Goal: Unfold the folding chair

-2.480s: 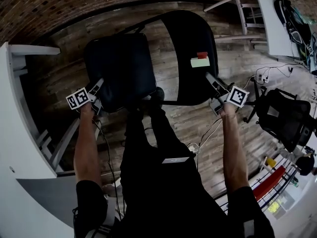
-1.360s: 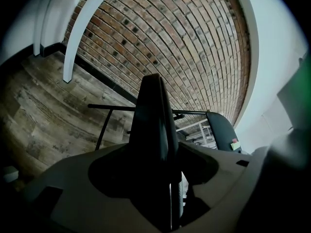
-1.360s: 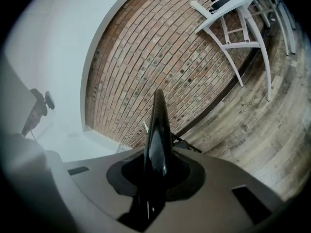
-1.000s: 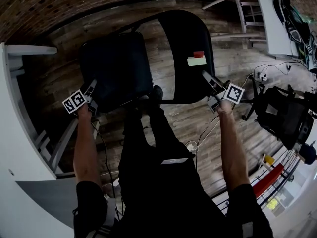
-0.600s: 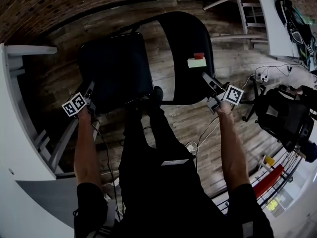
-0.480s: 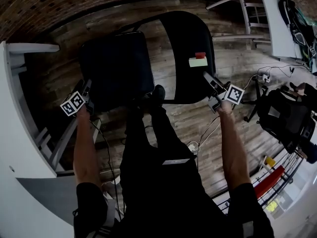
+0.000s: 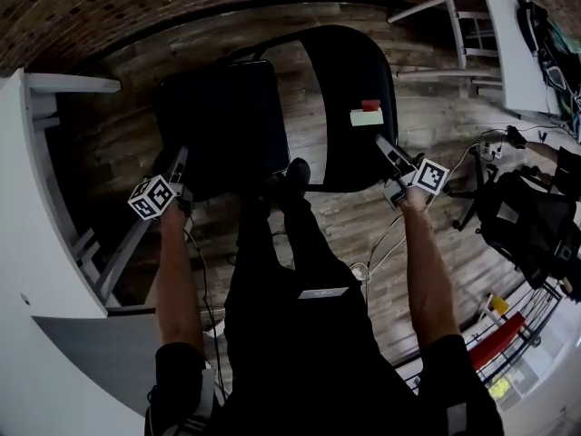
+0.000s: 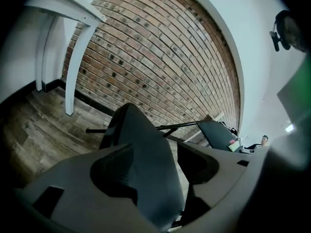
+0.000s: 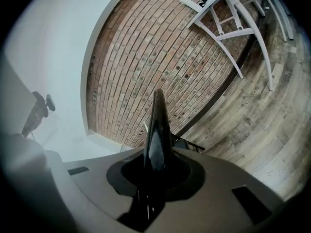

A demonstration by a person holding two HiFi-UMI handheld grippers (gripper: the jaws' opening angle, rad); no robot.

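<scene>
Clearly I am in the opening step. The folding chair (image 7: 338,80) stands on the wood floor (image 7: 345,212) right in front of me, between the white worktop (image 7: 41,243) on my left and an office chair (image 7: 522,216) off to my right. I have one part of it in each gripper.

My left gripper (image 7: 179,160) has its jaws spread wide across the near edge of the padded seat (image 8: 146,169). The cushion fills most of the gap and sits against both jaws low down, so I judge it clamped, with a thin sliver of daylight near one tip.

My right gripper (image 7: 388,153) has its jaws nearly together on the thin glossy edge of the backrest (image 9: 156,144), pinching it firmly. In the head view a green tag with a red piece (image 7: 367,113) sits on that backrest, just beyond my jaws.

From above, seat and backrest lie side by side with bare floor showing between them, joined by the dark frame tube (image 8: 180,126) at the far end. To my eye the chair is partly spread and not yet locked open.

The next move, as I judge it, calls for the right side to hold the backrest steady. Meanwhile the left should swing the seat away from it and down until it lies level. The left grip on soft padding could slip, so the pull wants to be slow and even.
</scene>
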